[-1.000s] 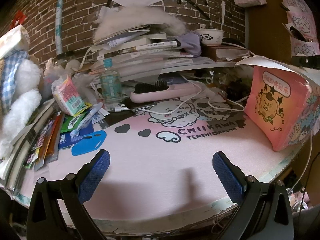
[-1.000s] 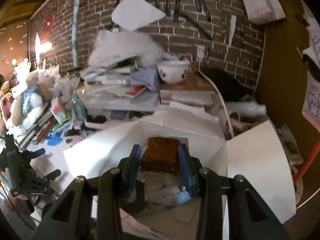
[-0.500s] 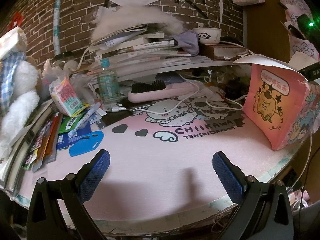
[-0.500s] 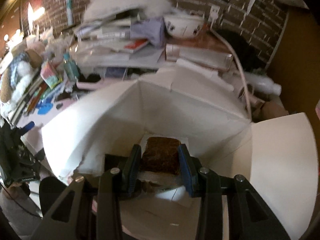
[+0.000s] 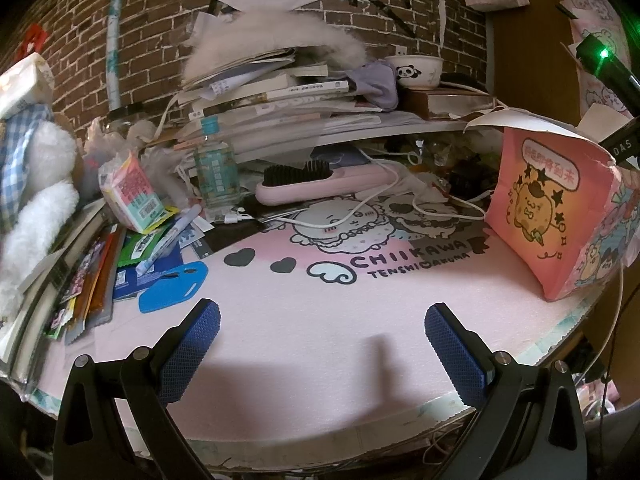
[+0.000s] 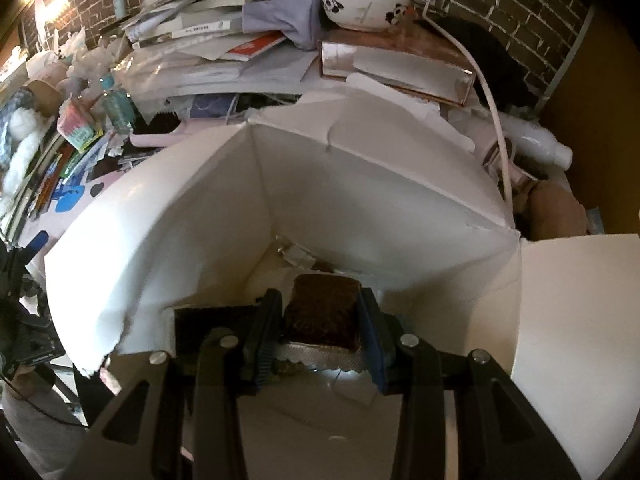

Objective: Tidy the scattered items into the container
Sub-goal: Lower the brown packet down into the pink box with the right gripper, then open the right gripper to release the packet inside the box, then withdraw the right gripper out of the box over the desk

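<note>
My right gripper is shut on a brown wrapped snack packet with a silver crimped edge, held low inside the open white-lined box. In the left wrist view the same box shows its pink cartoon-printed outside, standing at the right edge of the pink desk mat. My left gripper is open and empty, hovering over the mat's front edge. Scattered packets, a pen and a blue card lie at the left.
A stack of books and papers with a panda bowl fills the back. A bottle, a pink hairbrush and white cables lie behind the mat. A plush toy stands far left.
My right gripper has gone down into the box with the snack packet still gripped. The left gripper has stayed nearly still and open.
</note>
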`<state>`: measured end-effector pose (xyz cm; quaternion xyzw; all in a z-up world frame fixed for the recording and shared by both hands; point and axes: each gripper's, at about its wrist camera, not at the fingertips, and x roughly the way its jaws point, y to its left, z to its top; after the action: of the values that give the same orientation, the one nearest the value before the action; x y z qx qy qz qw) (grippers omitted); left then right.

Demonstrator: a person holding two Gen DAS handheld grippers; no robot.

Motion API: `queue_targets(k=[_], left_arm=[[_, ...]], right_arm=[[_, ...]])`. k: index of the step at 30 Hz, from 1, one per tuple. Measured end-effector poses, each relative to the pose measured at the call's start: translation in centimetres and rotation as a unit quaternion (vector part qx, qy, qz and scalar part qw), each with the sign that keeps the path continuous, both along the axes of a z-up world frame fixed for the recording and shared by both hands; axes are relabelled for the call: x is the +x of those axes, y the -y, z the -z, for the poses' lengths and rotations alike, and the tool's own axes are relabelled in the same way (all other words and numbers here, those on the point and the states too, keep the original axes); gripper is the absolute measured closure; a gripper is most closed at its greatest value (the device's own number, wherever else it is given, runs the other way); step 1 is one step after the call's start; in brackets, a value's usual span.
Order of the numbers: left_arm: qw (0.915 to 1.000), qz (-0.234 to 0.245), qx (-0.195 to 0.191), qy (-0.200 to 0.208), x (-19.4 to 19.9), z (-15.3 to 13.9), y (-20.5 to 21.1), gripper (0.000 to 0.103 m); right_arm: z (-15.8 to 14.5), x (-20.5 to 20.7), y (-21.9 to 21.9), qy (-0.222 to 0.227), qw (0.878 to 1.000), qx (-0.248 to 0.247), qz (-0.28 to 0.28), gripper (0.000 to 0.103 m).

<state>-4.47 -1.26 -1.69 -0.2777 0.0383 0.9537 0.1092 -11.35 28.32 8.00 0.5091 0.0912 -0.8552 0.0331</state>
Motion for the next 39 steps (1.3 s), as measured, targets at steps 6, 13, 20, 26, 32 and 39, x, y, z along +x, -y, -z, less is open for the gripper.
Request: queue_targets(k=[6, 13, 20, 26, 32, 39], left_arm=[[1.0, -0.003, -0.001, 0.001, -0.1, -0.1, 0.0, 0.0], [1.0, -0.004, 0.001, -0.004, 0.0, -0.7, -0.1, 0.0], [1.0, -0.004, 0.003, -0.008, 0.1, -1.0, -0.3, 0.0], [0.9999, -0.007, 0.006, -0.013, 0.2, -1.4, -0.2, 0.0], [0.9997, -0.014, 0.008, -0.016, 0.4, -1.7, 0.1, 0.0], [0.9994, -0.028, 0.003, -0.017, 0.5, -1.7, 0.6, 0.0]], right_arm=[[-0.3, 0.2, -0.2, -0.004, 1.0, -0.006, 0.004, 0.065], [-1.6, 1.4, -0.1, -0.043, 0.999, -0.008, 0.01, 0.045], [-4.9, 4.5, 1.4, -0.156, 0.988, -0.006, 0.008, 0.032], [-6.7, 7.6, 3.3, -0.247, 0.969, -0.028, 0.002, 0.022], [-6.6, 10.7, 6.3, -0.293, 0.952, -0.078, -0.035, 0.021], [-4.6, 13.1, 9.2, -0.312, 0.937, -0.141, -0.069, 0.015]])
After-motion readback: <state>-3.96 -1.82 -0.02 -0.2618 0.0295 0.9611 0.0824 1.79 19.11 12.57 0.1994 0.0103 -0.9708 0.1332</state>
